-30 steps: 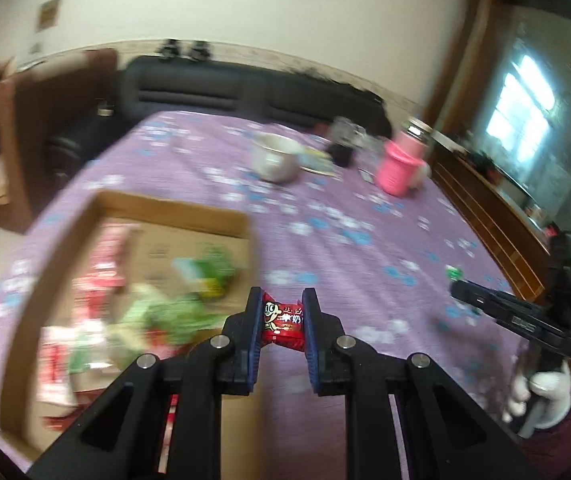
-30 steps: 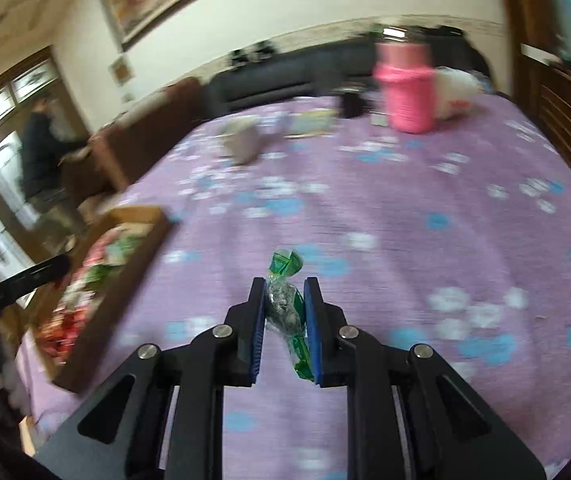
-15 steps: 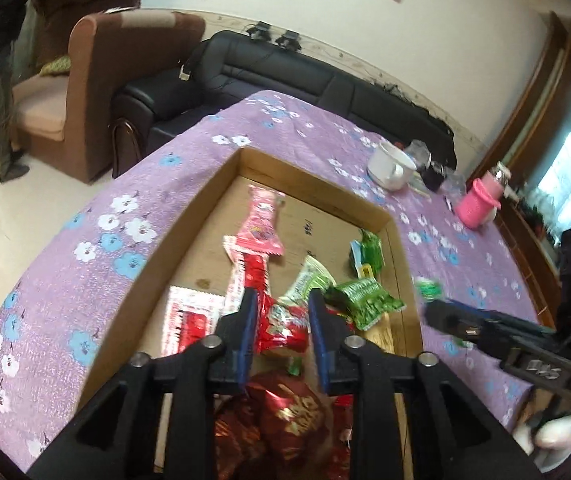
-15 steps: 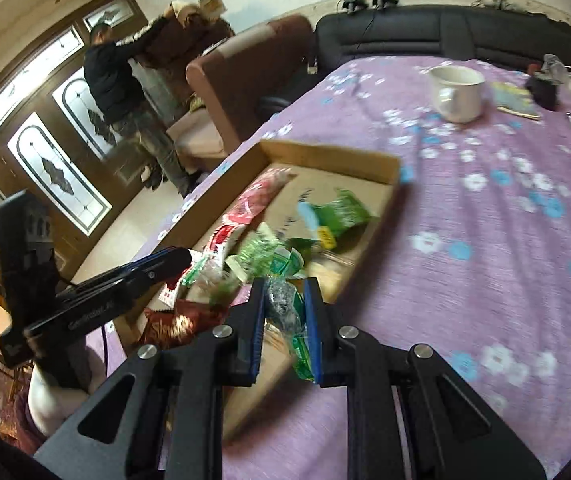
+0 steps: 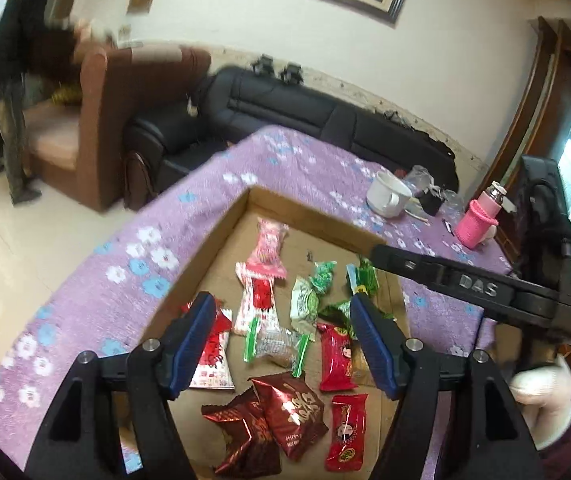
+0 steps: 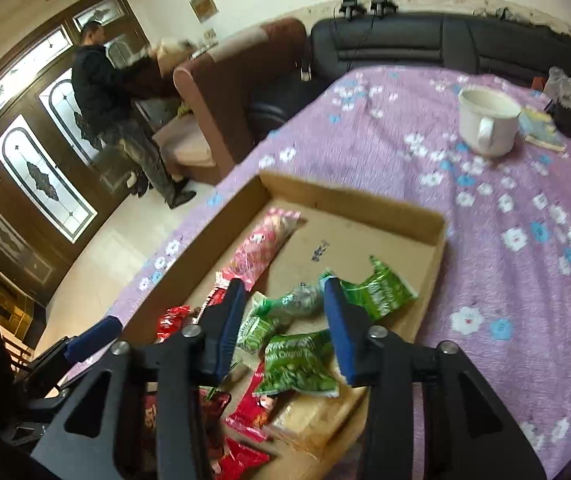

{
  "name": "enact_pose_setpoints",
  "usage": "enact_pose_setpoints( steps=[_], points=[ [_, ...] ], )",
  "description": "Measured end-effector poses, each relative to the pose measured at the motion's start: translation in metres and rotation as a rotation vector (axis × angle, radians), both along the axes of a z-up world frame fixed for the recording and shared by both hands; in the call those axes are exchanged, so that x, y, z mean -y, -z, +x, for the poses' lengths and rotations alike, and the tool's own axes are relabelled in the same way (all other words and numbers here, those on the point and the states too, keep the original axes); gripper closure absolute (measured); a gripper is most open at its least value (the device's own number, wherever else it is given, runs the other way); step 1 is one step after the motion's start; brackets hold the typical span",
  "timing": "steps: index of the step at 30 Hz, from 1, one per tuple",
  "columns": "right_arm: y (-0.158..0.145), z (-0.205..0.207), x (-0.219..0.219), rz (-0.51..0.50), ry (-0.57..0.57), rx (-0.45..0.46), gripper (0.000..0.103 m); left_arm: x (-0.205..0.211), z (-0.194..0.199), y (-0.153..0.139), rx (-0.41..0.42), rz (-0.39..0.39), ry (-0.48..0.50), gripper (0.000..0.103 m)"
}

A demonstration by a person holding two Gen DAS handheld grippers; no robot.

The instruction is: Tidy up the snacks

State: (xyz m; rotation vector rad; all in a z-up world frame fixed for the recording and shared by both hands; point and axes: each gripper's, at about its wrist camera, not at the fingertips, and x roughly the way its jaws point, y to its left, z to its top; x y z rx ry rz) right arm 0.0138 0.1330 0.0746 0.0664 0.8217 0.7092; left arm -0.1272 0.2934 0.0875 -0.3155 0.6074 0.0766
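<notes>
Both claws have just been opening over the shallow brown cardboard tray (image 5: pixel 213 240) at lower centre. The left gripper (image 5: pixel 281 344) stands wide and the right gripper (image 6: pixel 285 328) narrower, both with nothing pinched. Red and green wrapped snacks (image 5: pixel 305 308) lie loose inside. Risk: a descending finger could snag a wrapper and flick it over the low wall.

A white ceramic mug (image 6: pixel 488 123) stands at the upper right of the right wrist view on a table under a purple flowered cloth (image 6: pixel 505 208). Right of centre in the left wrist view, a pink bottle in a knitted sleeve (image 5: pixel 480 220) stands near the table's far edge. Behind the table runs a black leather sofa (image 5: pixel 305 108), with a brown armchair (image 5: pixel 125 120) to its left. A person in dark clothes (image 6: pixel 117 112) stands at the upper left by glazed wooden doors (image 6: pixel 37 160).
</notes>
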Motion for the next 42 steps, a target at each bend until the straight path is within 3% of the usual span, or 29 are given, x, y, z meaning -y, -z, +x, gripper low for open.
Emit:
enact_pose_setpoints(
  steps=[4,8,10,12,13,15,18,20,24,42],
  points=[
    [-0.013,-0.027,0.03,0.028,0.035,0.043,0.051,0.025,-0.027,-0.026,0.101,0.187,-0.109,0.025],
    [-0.013,-0.06,0.057,0.061,0.059,0.064,0.049,0.063,-0.077,-0.061,0.242,0.413,-0.293,0.015],
    [-0.009,-0.081,0.067,0.052,0.072,0.087,0.047,0.072,-0.096,-0.064,0.272,0.455,-0.395,0.002],
    [-0.001,-0.101,0.075,0.034,0.075,0.1,0.043,0.076,-0.115,-0.058,0.31,0.423,-0.492,0.001],
    [0.003,-0.11,0.078,0.023,0.082,0.104,0.042,0.076,-0.118,-0.055,0.312,0.389,-0.474,0.001],
    [0.012,-0.126,0.084,0.0,0.097,0.103,0.04,0.071,-0.112,-0.048,0.24,0.341,-0.424,0.001],
    [0.025,-0.142,0.089,-0.036,0.118,0.09,0.039,0.075,-0.094,-0.036,0.107,0.328,-0.38,0.001],
    [0.029,-0.149,0.089,-0.063,0.106,0.095,0.039,0.076,-0.091,-0.032,0.065,0.312,-0.363,0.001],
    [0.028,-0.162,0.088,-0.09,0.097,0.118,0.038,0.081,-0.092,-0.029,0.033,0.269,-0.33,0.001],
    [0.029,-0.185,0.062,-0.142,0.038,0.166,0.036,0.091,-0.09,-0.012,-0.056,0.239,-0.247,0.001]
  ],
)
